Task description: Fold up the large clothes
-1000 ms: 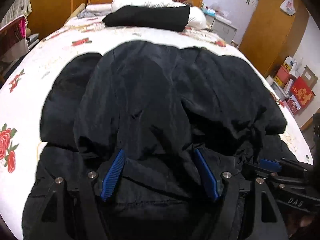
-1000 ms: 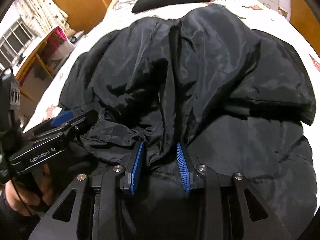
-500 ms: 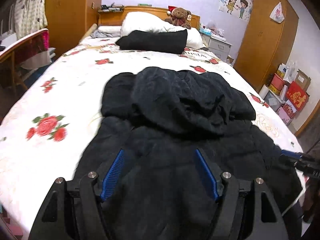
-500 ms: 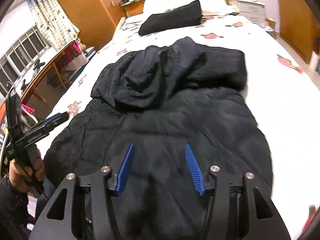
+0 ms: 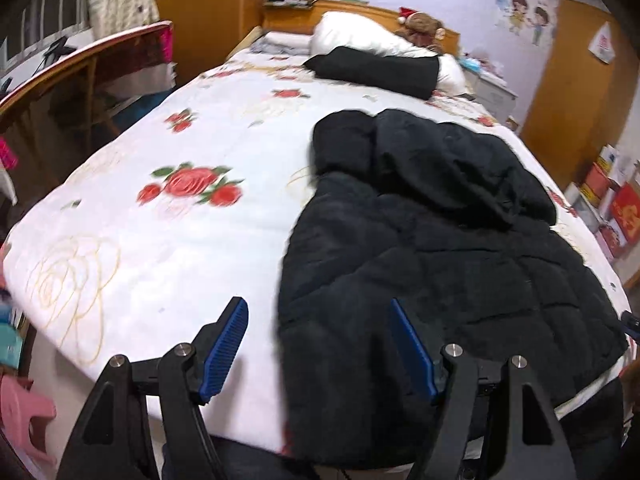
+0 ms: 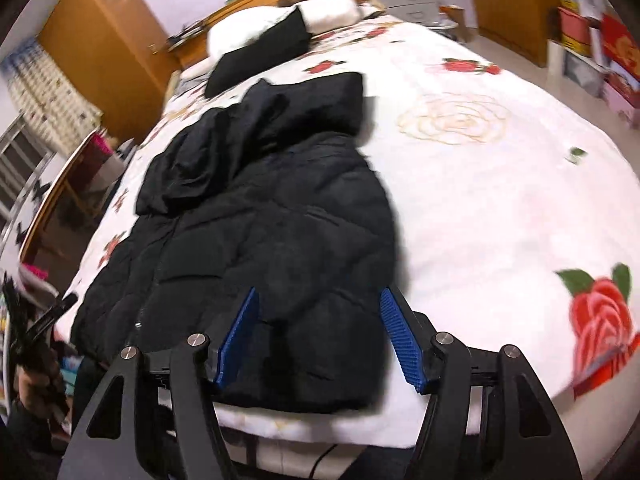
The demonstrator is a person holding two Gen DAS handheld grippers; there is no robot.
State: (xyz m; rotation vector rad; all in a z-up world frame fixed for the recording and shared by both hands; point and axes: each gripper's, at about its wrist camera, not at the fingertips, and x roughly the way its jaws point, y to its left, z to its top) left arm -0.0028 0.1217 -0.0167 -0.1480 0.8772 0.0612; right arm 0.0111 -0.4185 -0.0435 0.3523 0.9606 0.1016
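the bed with its white rose-print bedspread fills both views, and a black quilted puffer jacket lies flat along it, hem at the near edge, its upper part folded down into a bunched layer across the middle of the bed. beyond it, toward the wooden headboard, a black folded garment leans against a white pillow, with a brown teddy bear in a red hat behind.

the left gripper hangs above the near-left corner of the jacket with its blue pads wide apart; nothing is between them and they touch nothing, the left pad over bare bedspread and the right one over black fabric. the right gripper hangs above the near-right corner of the jacket; its jaws have just been opening and now stand wide, clear of the cloth and empty. at the left edge of the right wrist view the person's left hand shows, blurred.

red boxes are stacked on the floor by the wardrobe; their gold print is too blurred to read, and what they hold cannot be seen.
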